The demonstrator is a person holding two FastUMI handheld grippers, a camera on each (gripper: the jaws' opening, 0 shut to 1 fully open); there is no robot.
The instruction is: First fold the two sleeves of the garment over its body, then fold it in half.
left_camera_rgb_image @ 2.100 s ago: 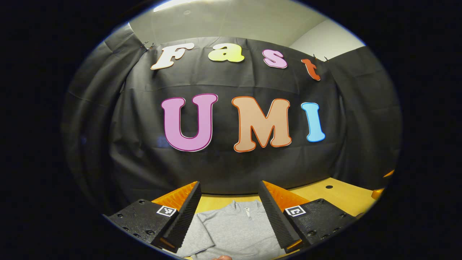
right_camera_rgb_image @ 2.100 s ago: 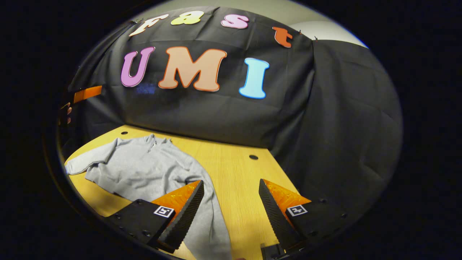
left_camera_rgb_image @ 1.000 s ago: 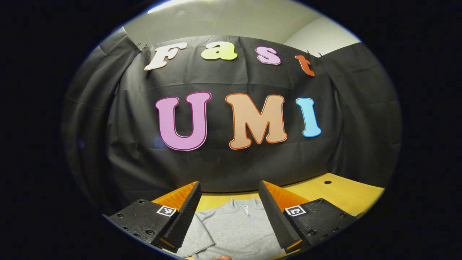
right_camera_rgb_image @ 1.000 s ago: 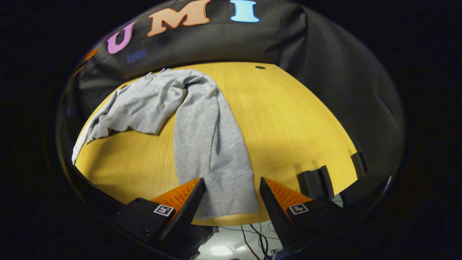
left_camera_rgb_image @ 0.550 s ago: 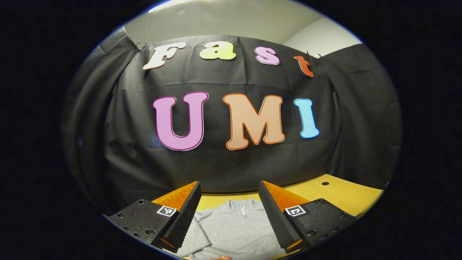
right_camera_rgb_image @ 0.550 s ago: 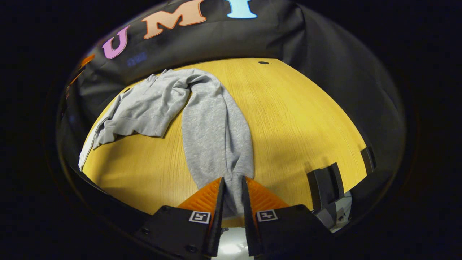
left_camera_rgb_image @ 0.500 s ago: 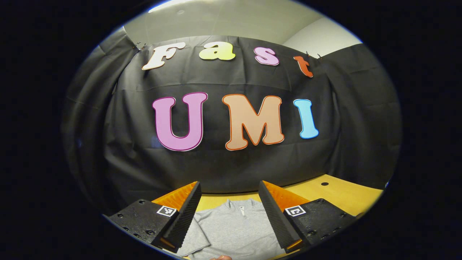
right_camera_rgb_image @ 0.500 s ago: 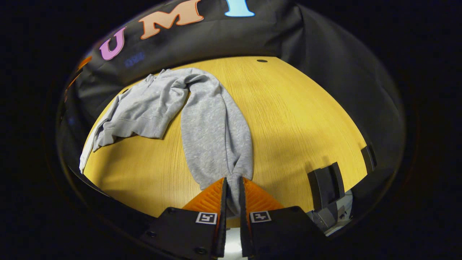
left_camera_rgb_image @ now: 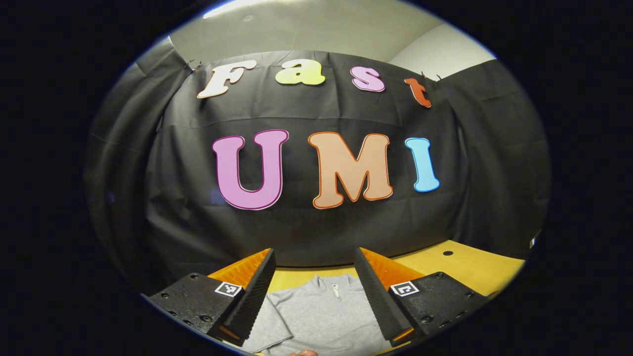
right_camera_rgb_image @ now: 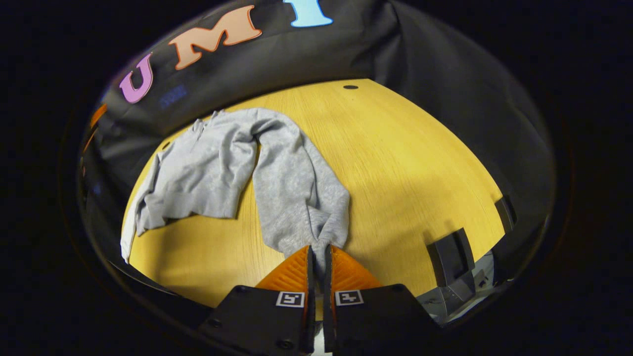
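Note:
A grey zip-neck sweatshirt [right_camera_rgb_image: 212, 168] lies on the yellow wooden table [right_camera_rgb_image: 410, 163], collar toward the black wall. One long sleeve [right_camera_rgb_image: 301, 193] runs from the shoulder toward the table's near edge. My right gripper [right_camera_rgb_image: 319, 254] is shut on that sleeve's cuff, which bunches up between the fingers. In the left gripper view the sweatshirt's collar and chest [left_camera_rgb_image: 321, 311] show between the fingers of my left gripper [left_camera_rgb_image: 314, 267], which hangs open above the garment with nothing in it.
Two dark brackets [right_camera_rgb_image: 452, 259] stand at the table's near right edge. A small round hole [right_camera_rgb_image: 350, 87] sits in the tabletop near the black cloth wall [right_camera_rgb_image: 445, 99]. A fingertip [left_camera_rgb_image: 302, 352] shows at the bottom of the left gripper view.
My right gripper swung down over the table, closed on the sleeve cuff and has drawn it slightly inward, bunching the sleeve. The left gripper has barely moved.

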